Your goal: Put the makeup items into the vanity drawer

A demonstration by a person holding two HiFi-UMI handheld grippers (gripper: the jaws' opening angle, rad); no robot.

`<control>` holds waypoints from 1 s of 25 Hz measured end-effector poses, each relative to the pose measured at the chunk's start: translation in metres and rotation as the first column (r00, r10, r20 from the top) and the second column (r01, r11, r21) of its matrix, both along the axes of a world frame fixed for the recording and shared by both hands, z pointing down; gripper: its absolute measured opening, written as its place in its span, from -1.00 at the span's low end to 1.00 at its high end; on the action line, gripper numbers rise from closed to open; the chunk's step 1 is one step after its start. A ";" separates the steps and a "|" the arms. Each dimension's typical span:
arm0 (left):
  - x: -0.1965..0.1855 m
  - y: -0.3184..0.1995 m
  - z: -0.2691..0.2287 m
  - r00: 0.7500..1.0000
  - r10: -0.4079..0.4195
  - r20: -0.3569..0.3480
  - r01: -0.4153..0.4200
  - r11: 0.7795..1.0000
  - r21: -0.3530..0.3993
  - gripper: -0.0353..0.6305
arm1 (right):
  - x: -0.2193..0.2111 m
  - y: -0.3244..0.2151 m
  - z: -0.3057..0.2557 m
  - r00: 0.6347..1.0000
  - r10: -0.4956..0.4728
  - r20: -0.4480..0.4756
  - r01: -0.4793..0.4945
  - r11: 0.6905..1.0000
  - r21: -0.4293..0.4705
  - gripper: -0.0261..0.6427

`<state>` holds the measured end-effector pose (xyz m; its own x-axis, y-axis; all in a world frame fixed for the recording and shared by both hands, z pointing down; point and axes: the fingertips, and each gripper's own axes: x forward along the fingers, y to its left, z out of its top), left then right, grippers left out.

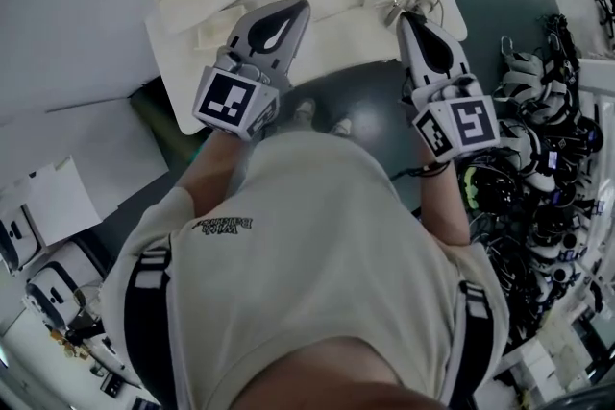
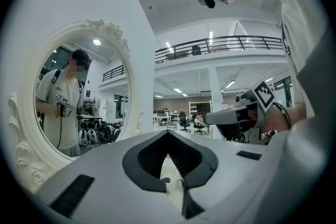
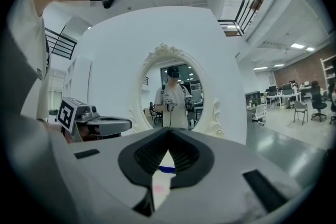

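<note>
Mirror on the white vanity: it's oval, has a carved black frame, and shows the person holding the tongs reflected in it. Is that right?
Not quite: the frame is white, not black. The left gripper view shows the oval mirror with its carved white frame, and the person's reflection holding tongs in it.

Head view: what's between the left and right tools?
Only bare white vanity top lies between the left tool and the right tool. No makeup item sits on that stretch. The head view shows it.
</note>
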<state>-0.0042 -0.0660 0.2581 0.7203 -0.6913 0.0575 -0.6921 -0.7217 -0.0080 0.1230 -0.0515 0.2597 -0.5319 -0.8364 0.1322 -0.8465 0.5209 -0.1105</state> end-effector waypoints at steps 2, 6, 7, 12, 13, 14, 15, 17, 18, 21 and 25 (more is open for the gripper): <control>-0.010 -0.008 0.003 0.999 -0.039 0.020 0.039 0.999 0.006 -0.86 | -0.007 -0.010 0.002 0.999 -0.029 -0.017 0.029 1.000 0.001 -0.91; -0.032 -0.022 0.009 0.995 -0.097 0.038 0.097 0.995 0.004 -0.86 | -0.033 -0.029 0.007 0.994 -0.105 -0.004 0.105 0.994 -0.014 -0.89; -0.037 -0.026 0.011 0.993 -0.106 0.047 0.106 0.994 0.003 -0.86 | -0.041 -0.035 0.007 0.992 -0.127 0.025 0.127 0.992 -0.025 -0.85; -0.058 -0.044 0.020 0.987 -0.153 0.057 0.154 0.988 -0.013 -0.86 | -0.080 -0.066 0.012 0.978 -0.206 0.030 0.207 0.978 -0.030 -0.79; -0.061 -0.048 0.021 0.987 -0.160 0.036 0.161 0.987 -0.027 -0.86 | -0.086 -0.071 0.015 0.976 -0.218 0.014 0.219 0.975 -0.032 -0.79; -0.064 -0.052 0.023 0.986 -0.167 0.012 0.167 0.985 -0.046 -0.86 | -0.093 -0.077 0.019 0.973 -0.231 -0.002 0.231 0.972 -0.037 -0.77; -0.068 -0.056 0.026 0.984 -0.175 -0.004 0.175 0.983 -0.061 -0.86 | -0.099 -0.082 0.025 0.970 -0.243 -0.016 0.242 0.969 -0.045 -0.74; -0.076 -0.063 0.035 0.980 -0.197 0.003 0.196 0.978 -0.071 -0.86 | -0.112 -0.091 0.037 0.964 -0.264 -0.039 0.261 0.963 -0.064 -0.74; -0.080 -0.067 0.041 0.979 -0.205 0.016 0.205 0.976 -0.073 -0.86 | -0.118 -0.096 0.043 0.961 -0.273 -0.049 0.269 0.960 -0.073 -0.74; -0.090 -0.075 0.057 0.976 -0.216 0.030 0.218 0.972 -0.091 -0.86 | -0.135 -0.106 0.059 0.951 -0.299 -0.074 0.291 0.952 -0.097 -0.69; -0.094 -0.086 0.080 0.971 -0.236 0.037 0.239 0.962 -0.130 -0.86 | -0.147 -0.116 0.086 0.935 -0.334 -0.115 0.317 0.937 -0.146 -0.66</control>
<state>-0.0981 -0.1525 0.3381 0.5343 -0.8274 0.1732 -0.8443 -0.5325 0.0607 -0.0239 -0.1675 0.3461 -0.7422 -0.5928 0.3127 -0.6439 0.7601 -0.0874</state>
